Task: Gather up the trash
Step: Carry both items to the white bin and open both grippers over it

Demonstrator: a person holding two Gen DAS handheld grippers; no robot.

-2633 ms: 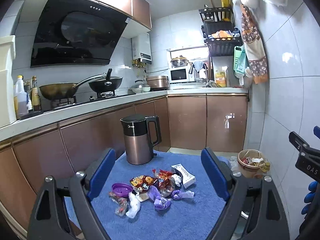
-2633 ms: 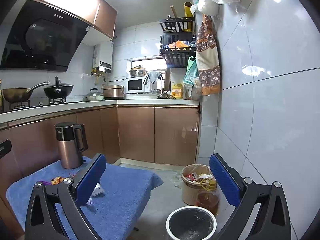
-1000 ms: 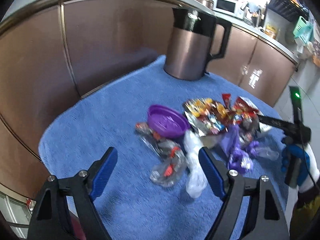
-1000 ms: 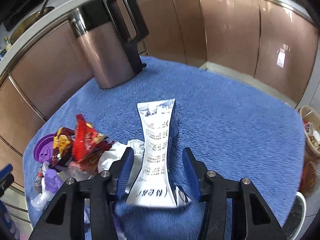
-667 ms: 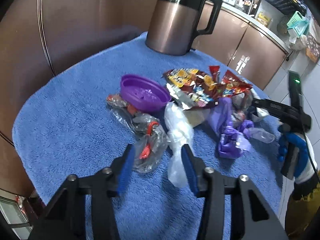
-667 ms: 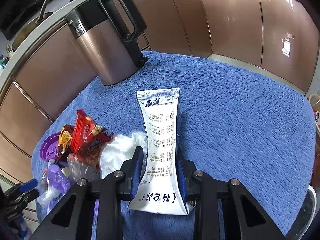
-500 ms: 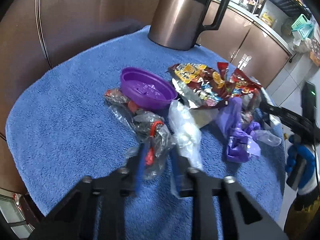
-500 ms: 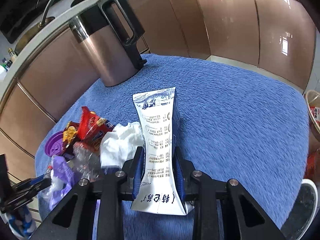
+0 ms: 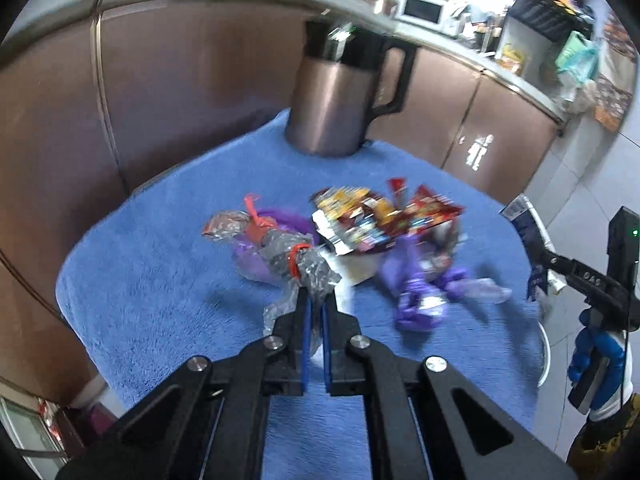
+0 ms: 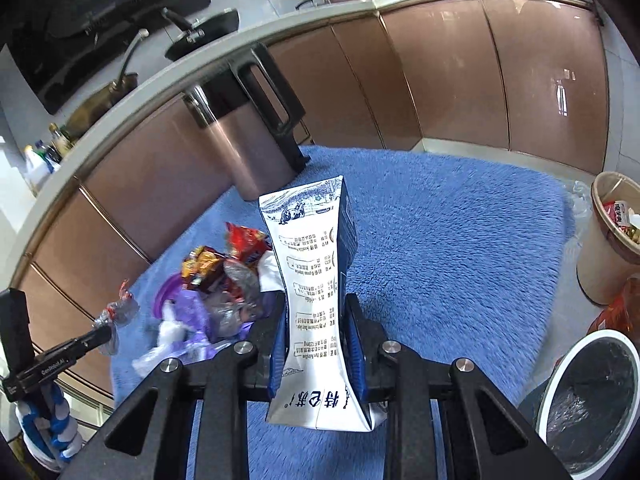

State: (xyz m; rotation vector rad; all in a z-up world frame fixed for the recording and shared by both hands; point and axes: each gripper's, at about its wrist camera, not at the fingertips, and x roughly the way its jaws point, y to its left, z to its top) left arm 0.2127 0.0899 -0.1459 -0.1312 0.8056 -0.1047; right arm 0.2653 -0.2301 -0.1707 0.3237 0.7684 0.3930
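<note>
Milk carton (image 10: 316, 304): white and blue, printed text on its face; squeezed at the waist between the blue pads of the right gripper (image 10: 318, 344), raised above the blue towel (image 10: 440, 248); top end points away from the camera.
Right gripper: jaws narrowed onto the carton, pads pressing both its sides.
Clear wrapper (image 9: 288, 256): crinkled plastic with a red band; near end pinched in the left gripper (image 9: 314, 308), far end trailing over the towel; blurred.
Left gripper: jaws nearly together, having just closed on the wrapper.
Trash pile (image 9: 384, 220): red and yellow snack packets, purple plastic, white scraps, a purple lid partly hidden; on the towel, just beyond the left gripper.
Kettle (image 9: 336, 96): copper body, black handle; upright at the towel's far edge.
Bins: white-rimmed bin (image 10: 592, 396) with a dark liner on the floor at lower right of the right view; tan bin (image 10: 608, 240) with trash behind it.
Surroundings: copper cabinet fronts (image 10: 480, 72), pale counter above.
</note>
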